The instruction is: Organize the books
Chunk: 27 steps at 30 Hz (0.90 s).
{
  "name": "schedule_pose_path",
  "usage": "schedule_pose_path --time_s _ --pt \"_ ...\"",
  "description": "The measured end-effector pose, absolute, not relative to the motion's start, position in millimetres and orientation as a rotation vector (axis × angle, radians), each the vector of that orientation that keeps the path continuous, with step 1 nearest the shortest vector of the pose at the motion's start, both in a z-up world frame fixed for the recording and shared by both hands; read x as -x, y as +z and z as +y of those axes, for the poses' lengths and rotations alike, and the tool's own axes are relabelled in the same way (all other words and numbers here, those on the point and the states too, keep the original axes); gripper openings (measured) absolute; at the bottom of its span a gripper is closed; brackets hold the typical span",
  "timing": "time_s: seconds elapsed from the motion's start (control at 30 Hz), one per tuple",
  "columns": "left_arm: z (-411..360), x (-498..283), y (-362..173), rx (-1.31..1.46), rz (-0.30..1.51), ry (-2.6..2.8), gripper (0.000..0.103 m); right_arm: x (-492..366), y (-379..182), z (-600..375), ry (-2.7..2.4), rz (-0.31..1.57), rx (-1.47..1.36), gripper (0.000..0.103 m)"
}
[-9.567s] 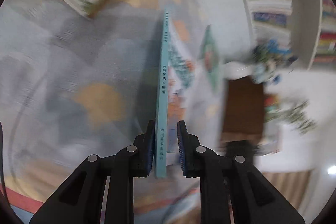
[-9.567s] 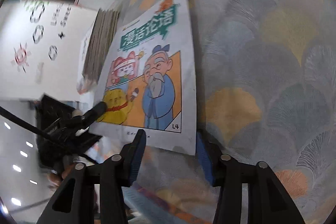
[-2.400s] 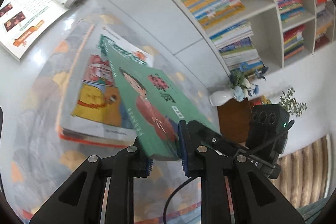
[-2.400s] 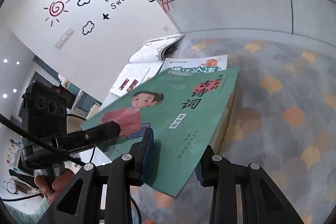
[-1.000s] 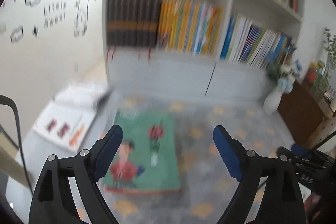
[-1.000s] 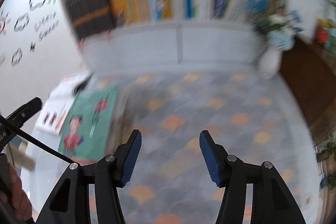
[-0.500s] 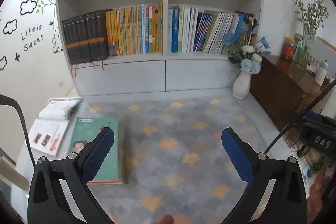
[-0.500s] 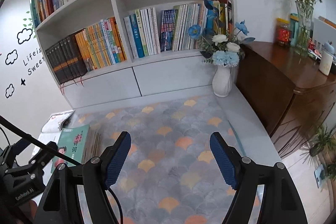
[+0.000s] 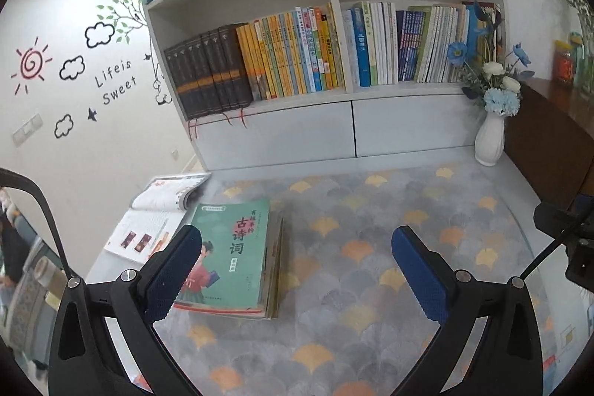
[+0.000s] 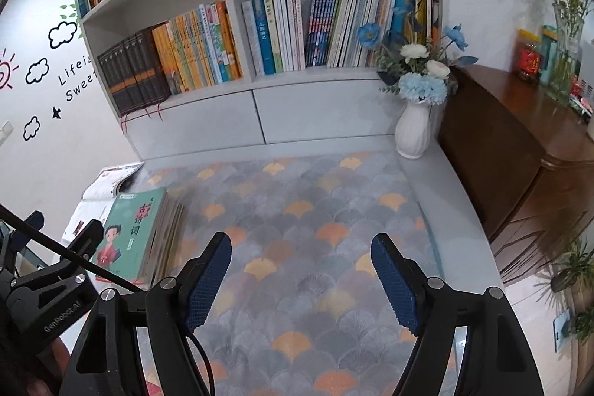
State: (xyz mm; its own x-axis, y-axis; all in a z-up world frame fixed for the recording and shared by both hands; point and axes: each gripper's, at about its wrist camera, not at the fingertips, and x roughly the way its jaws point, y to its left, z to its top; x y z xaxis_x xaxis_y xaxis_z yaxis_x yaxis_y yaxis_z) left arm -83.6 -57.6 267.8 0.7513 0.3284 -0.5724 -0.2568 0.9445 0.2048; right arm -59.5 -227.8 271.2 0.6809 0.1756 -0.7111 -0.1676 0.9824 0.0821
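Observation:
A stack of thin books with a green cover on top (image 9: 230,255) lies flat on the patterned rug, at the left in both views (image 10: 130,232). My left gripper (image 9: 295,270) hovers above the rug, open wide and holding nothing; the stack shows just inside its left finger. My right gripper (image 10: 300,279) is open too, empty, over bare rug to the right of the stack. An open book (image 9: 159,210) lies on the floor beyond the stack, by the wall.
A white bookcase (image 9: 334,36) full of upright books stands along the back. A white vase of blue flowers (image 10: 414,125) sits at the rug's far right corner beside a dark wooden cabinet (image 10: 519,151). The left gripper's body (image 10: 44,284) shows at the right view's lower left.
Both grippers pulled back from the stack and opened wider. The blur of a second ago has settled, and the bookcase and rug are now in steady view.

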Motion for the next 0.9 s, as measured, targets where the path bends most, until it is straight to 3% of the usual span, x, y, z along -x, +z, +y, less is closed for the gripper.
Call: schedule_pose_path --time_s 0.33,0.9 --pt "-70 67 243 -0.110 0.778 0.258 0.103 51 254 -235 0.196 0.862 -0.025 0.076" --pt "-68 54 227 -0.052 0.853 0.165 0.102 43 246 -234 0.191 0.880 -0.024 0.076"
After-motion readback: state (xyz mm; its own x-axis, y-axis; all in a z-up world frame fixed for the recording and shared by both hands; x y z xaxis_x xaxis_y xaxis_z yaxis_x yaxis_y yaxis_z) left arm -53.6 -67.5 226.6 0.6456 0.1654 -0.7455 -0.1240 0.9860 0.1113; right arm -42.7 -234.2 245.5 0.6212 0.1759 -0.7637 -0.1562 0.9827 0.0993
